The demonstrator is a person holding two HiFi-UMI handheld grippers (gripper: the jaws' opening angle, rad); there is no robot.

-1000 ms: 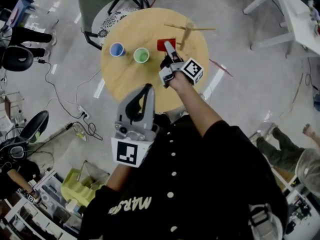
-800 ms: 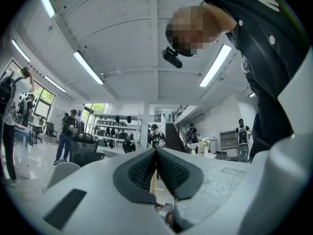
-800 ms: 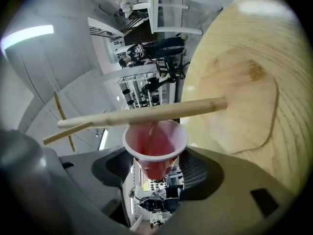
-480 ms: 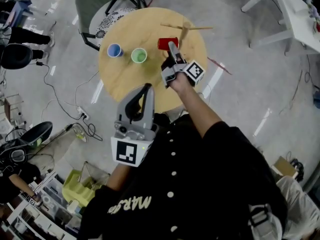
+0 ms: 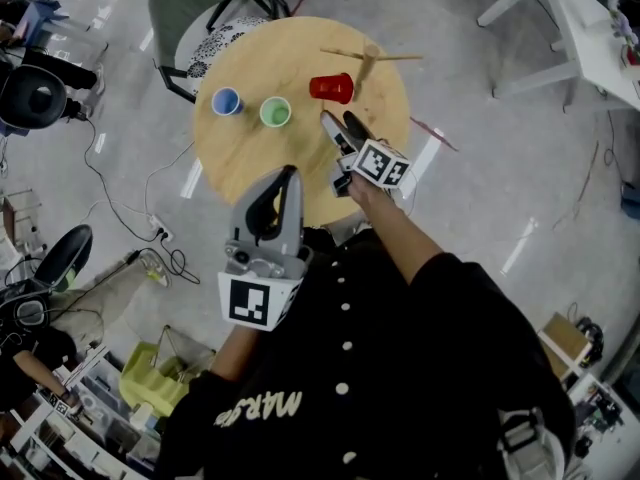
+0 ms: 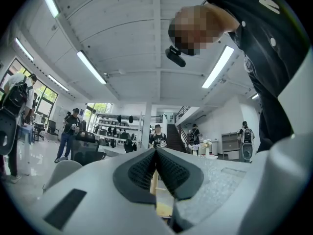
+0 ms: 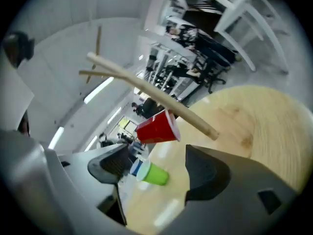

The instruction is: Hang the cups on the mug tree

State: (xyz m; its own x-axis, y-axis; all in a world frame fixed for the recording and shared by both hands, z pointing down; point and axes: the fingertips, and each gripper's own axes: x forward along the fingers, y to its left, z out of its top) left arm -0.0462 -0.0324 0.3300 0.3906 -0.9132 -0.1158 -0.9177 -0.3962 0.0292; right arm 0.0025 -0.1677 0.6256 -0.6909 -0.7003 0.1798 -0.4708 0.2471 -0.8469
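Note:
A red cup (image 5: 331,88) hangs on its side from a peg of the wooden mug tree (image 5: 369,63), at the far right of the round wooden table (image 5: 250,163). A green cup (image 5: 275,113) and a blue cup (image 5: 226,101) stand upright to its left. My right gripper (image 5: 338,123) is just short of the red cup and apart from it; its jaws have just been opening and hold nothing. In the right gripper view the red cup (image 7: 157,127) hangs under a peg (image 7: 161,102), with the green cup (image 7: 152,174) beyond. My left gripper (image 5: 288,178) is shut and empty near my body.
A grey chair (image 5: 195,13) stands behind the table's far left edge. A white table (image 5: 585,33) is at the upper right. Cables (image 5: 130,203) trail over the floor on the left. Several people stand far off in the left gripper view.
My right gripper has let go of the red cup, rolled, and drawn back toward me. The red cup stays on the peg. The left gripper has not moved.

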